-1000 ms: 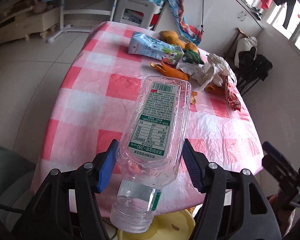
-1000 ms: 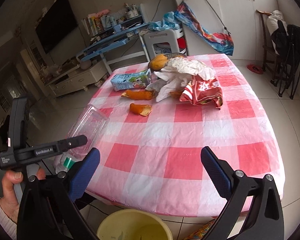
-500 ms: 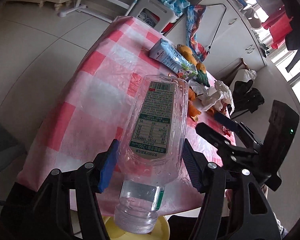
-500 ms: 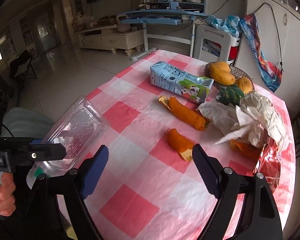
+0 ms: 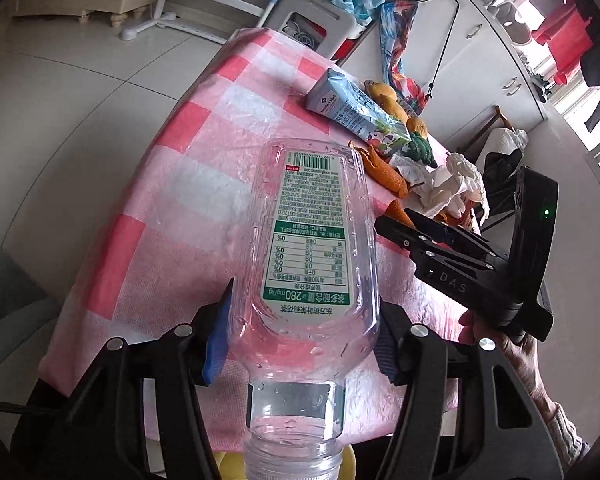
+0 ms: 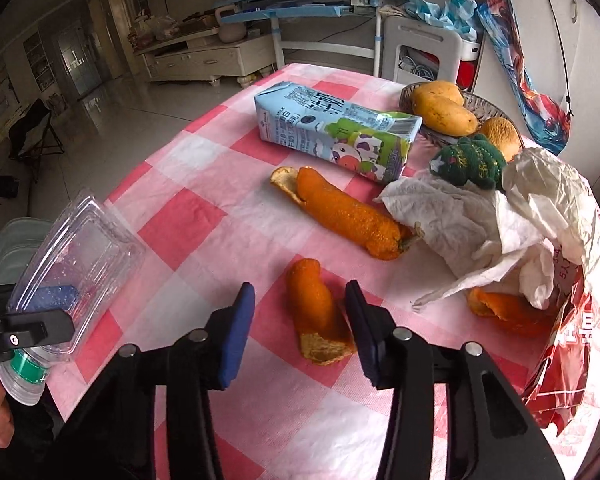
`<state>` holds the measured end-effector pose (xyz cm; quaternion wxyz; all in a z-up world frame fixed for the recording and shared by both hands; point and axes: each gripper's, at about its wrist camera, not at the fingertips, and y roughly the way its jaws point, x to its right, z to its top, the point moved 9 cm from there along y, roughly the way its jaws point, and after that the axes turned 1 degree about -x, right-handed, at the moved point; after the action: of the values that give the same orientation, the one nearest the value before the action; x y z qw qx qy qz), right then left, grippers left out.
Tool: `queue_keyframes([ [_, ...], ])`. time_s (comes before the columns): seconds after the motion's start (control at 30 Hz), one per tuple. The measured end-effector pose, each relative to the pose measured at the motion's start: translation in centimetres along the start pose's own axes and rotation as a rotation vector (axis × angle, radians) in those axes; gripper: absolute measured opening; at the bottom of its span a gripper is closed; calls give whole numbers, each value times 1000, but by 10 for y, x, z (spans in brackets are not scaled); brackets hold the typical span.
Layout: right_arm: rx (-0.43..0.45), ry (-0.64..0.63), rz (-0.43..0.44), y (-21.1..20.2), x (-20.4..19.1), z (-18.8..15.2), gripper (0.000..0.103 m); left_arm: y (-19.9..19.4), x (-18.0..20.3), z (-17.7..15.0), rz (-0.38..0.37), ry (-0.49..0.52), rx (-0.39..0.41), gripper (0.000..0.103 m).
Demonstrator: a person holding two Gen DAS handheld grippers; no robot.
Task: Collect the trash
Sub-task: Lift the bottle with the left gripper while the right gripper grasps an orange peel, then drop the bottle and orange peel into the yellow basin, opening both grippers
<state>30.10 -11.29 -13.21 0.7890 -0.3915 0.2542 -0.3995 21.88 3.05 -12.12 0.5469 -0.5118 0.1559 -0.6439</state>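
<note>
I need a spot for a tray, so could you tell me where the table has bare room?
Bare cloth runs along the left side of the table, between the carton and the held bottle. The near edge is bare too. The far right is crowded: peels, tissue, red wrapper, fruit basket.

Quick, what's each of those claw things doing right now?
Left gripper: closed on the empty plastic bottle.
Right gripper: jaws have just been closing around a piece of orange peel, not yet pressing it.
</note>
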Motion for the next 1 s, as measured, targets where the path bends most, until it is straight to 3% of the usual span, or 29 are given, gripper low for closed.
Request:
queue_keyframes([
  [0.03, 0, 10, 0, -2, 0, -1, 27, -1, 2, 0, -3, 5, 5, 57],
  [0.07, -1, 26, 9, -4, 1, -3, 22, -2, 4, -1, -10, 10, 9, 56],
  [0.33, 64, 95, 68, -40, -13, -10, 20, -19, 22, -5, -105, 42, 57, 56],
  [0.5, 108, 156, 126, -74, -31, -26, 20, -31, 31, -12, -103, 84, 72, 56],
  [0.73, 71, 207, 189, -107, -70, -87, 20, -55, 29, -39, -86, 105, 89, 56],
  [1.0, -43, 266, 205, -117, -108, -162, 22, -72, 35, -78, -73, 147, 73, 56],
])
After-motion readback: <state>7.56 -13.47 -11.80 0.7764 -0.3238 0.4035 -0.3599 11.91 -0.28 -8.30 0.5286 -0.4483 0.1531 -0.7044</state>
